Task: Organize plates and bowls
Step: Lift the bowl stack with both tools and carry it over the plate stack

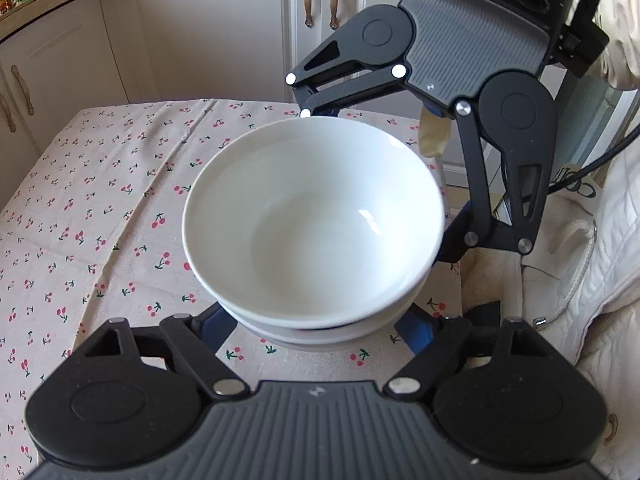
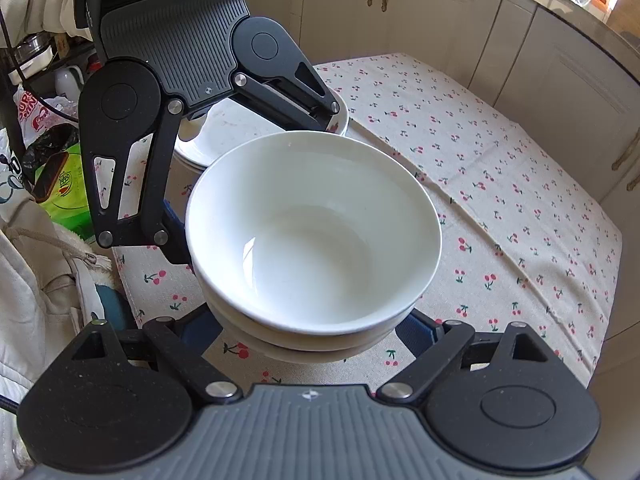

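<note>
A stack of white bowls (image 1: 314, 224), nested one inside another, stands on a table (image 1: 100, 208) covered in cherry-print cloth, with white plates (image 2: 240, 132) just behind it. The left hand-held gripper (image 1: 320, 328) straddles the stack's base, its blue fingers (image 1: 416, 330) close on either side; whether they press is unclear. The right hand-held gripper (image 2: 310, 330) brackets it likewise. Cream cabinets (image 1: 208, 28) line the wall.

Both views are bright with even daylight. Specular highlights appear inside the white bowl (image 1: 316, 224); an overexposed patch sits at the upper right corner of the right wrist view. Shadows on the tabletop (image 2: 500, 200) are soft. Fisheye distortion bends the cabinets (image 1: 216, 32) toward the edges. Focus is sharp throughout.
</note>
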